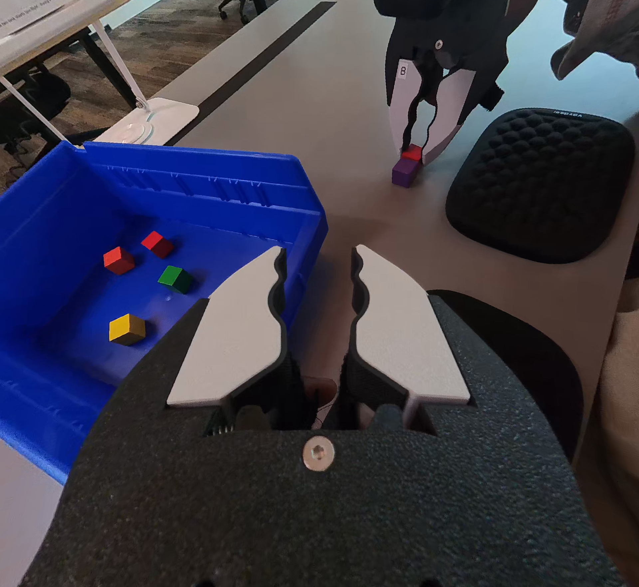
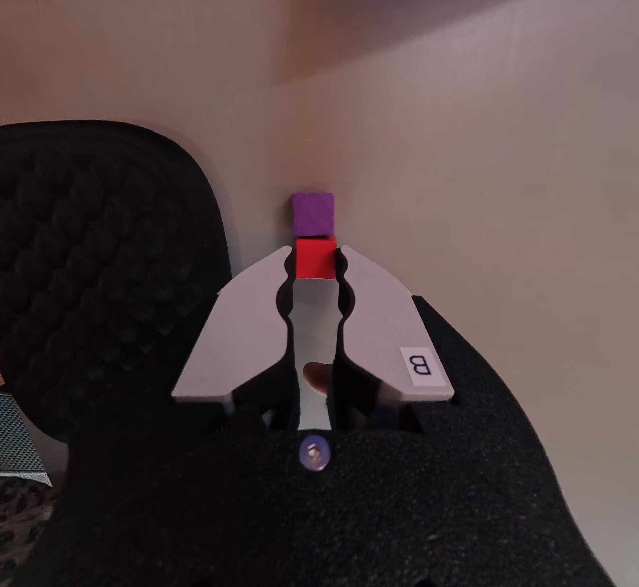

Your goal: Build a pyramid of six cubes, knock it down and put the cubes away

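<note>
Red cube (image 2: 316, 258): on the grey table (image 2: 449, 155), set between the tips of the right gripper (image 2: 316, 260); the right finger's black pad touches its side, the left shows a thin gap. Jaws narrow, about one cube apart.
Purple cube (image 2: 313, 214): on the table, touching the red cube's far face, outside the tips.
Left gripper (image 1: 318, 255): jaws moderately apart, holding nothing, hanging over the table just beside the right wall of the blue bin (image 1: 193, 169).
Bin contents: two red cubes (image 1: 118, 260) (image 1: 157, 244), green cube (image 1: 175, 279), yellow cube (image 1: 127, 329), lying apart.
Black cushioned pad (image 1: 539, 186): on the table, near the two cubes.
</note>
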A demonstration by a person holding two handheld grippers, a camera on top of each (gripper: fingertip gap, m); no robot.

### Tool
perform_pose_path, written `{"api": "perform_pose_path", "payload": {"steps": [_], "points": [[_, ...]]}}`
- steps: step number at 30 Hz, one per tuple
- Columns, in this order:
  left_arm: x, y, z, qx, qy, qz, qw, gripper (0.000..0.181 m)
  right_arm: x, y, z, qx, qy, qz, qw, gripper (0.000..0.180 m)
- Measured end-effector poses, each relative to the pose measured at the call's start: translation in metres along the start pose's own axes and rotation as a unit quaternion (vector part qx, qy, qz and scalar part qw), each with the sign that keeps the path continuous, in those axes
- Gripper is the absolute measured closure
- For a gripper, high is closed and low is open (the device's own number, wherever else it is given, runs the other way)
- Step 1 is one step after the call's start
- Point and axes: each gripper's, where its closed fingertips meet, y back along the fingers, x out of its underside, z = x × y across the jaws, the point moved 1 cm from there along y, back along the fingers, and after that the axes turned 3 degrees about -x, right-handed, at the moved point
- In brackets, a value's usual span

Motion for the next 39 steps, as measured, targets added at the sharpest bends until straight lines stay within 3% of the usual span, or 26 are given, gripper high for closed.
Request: {"api": "perform_pose_path", "payload": {"steps": [25,34,39], "points": [[0.001,-0.005,0.013,-0.023,0.015,0.006,1.000,0.147,-0.005,-0.004,0.001,-0.009,0.002,-0.013,1.000,0.154],[0.028,-0.048,0.110,-0.139,0.102,0.194,0.966,0.138,-0.024,0.037,0.001,0.035,-0.019,-0.130,0.991,0.136],[0.062,-0.085,0.124,-0.108,0.152,0.317,0.930,0.136,-0.031,0.062,0.010,0.071,-0.014,-0.193,0.979,0.136]]}}
